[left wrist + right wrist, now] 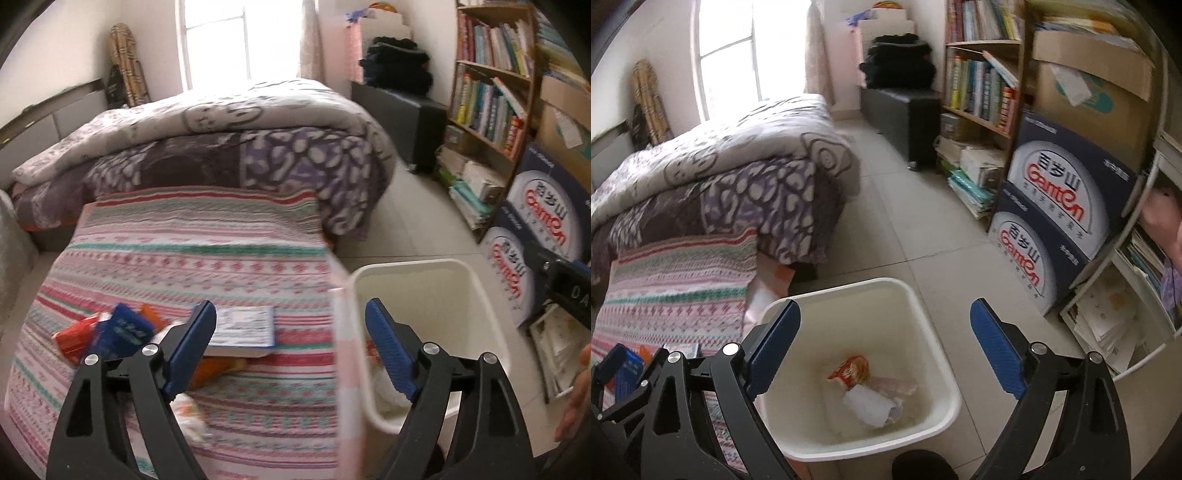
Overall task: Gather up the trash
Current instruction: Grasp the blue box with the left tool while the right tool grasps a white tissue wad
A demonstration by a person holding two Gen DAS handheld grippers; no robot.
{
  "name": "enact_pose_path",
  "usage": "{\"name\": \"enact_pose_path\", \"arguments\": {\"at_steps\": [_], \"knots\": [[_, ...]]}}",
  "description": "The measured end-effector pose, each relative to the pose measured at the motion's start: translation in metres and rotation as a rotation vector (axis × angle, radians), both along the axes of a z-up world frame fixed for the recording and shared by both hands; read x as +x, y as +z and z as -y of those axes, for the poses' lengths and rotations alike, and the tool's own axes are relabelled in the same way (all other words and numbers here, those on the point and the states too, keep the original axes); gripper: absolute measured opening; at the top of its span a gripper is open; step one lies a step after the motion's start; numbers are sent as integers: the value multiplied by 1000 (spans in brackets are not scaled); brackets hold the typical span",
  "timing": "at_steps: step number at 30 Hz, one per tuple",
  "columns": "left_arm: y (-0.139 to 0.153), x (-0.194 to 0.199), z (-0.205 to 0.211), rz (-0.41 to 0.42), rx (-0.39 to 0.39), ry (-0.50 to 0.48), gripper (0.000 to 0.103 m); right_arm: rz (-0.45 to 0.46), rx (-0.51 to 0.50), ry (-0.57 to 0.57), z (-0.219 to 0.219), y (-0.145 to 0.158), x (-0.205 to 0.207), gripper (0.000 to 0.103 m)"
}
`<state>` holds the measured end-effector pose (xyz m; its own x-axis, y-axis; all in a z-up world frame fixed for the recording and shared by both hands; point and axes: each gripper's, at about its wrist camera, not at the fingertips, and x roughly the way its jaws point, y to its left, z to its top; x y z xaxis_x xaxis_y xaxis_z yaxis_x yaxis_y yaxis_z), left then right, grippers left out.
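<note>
Both hand-held grippers gape wide, holding nothing: the left hand-held gripper (290, 330) straddles the striped bed cover's (192, 254) edge, the right hand-held gripper (885, 326) hangs over the white bin (923, 314). A red wrapper (850, 368) and crumpled paper (868, 404) lie inside. Blue and red packets (110, 332) sit half-hidden behind the left finger, blurred beside a booklet (245, 326).

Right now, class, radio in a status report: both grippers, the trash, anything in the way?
Left gripper open, empty. Right gripper open over white bin. Wrappers in bin; more packets on striped cover. Nothing blocking.
</note>
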<state>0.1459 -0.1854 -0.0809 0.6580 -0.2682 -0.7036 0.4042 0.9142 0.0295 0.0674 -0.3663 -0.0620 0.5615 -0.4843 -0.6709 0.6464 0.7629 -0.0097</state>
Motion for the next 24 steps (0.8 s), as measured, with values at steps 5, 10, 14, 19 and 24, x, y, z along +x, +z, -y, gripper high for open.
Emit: {"name": "enact_pose_path", "arguments": {"at_steps": [5, 10, 14, 19, 24], "knots": [[-6, 14, -30, -1, 70, 59, 82, -29, -11, 72, -29, -5, 19, 89], [-13, 28, -58, -23, 158, 99, 85, -61, -34, 162, -61, -10, 35, 89], [-26, 42, -83, -69, 255, 120, 86, -86, -75, 241, -91, -14, 46, 92], [-52, 58, -111, -145, 431, 116, 86, -132, -90, 330, -118, -24, 57, 93], [-81, 66, -131, -283, 534, 49, 86, -175, -96, 415, -141, -34, 67, 94]]}}
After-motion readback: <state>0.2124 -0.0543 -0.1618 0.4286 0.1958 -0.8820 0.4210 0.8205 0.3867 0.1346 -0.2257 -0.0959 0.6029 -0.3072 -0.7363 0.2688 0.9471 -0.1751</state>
